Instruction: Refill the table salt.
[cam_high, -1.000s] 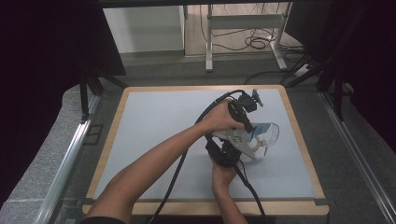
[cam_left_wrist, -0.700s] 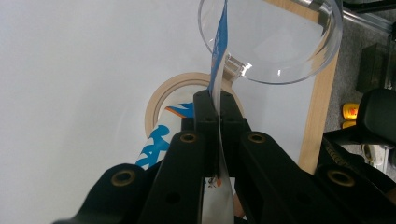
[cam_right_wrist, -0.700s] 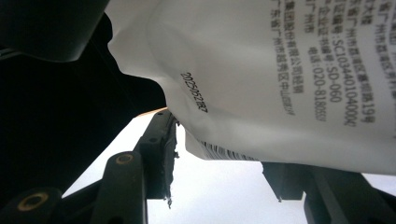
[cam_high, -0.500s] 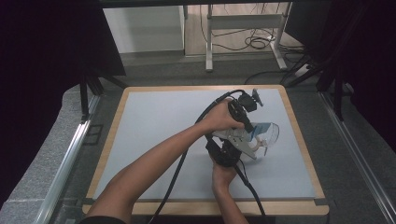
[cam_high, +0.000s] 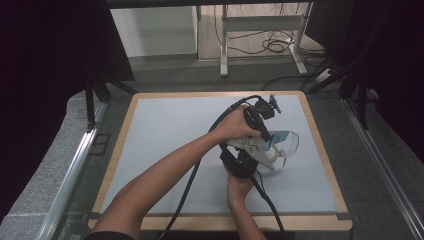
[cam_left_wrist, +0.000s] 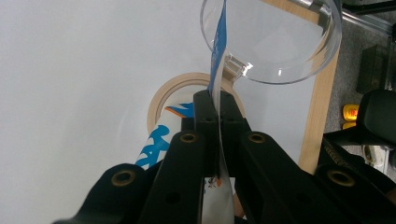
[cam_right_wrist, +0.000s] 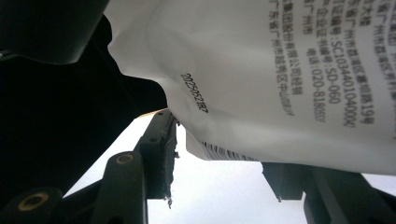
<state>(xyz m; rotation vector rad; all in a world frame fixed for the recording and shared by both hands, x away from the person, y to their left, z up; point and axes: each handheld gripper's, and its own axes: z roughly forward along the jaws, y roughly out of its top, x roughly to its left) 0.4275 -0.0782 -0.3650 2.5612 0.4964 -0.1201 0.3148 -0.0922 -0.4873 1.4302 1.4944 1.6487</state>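
Nothing is visibly shifting from half a second ago on the counter (cam_high: 165, 140): both hands and both grippers are staying at the same spot right of centre, over the clear bowl (cam_high: 287, 145). The left gripper (cam_left_wrist: 215, 100) is pinching the edge of the white and blue printed packet (cam_left_wrist: 218, 56) between jaws pressed together, holding it at the rim of the clear bowl, beside a tan ring (cam_left_wrist: 161, 95) lying on the counter. The right gripper (cam_right_wrist: 219, 154) is standing with its jaws spread, the packet's white printed face hanging just above them; what the bowl is holding cannot be made out.
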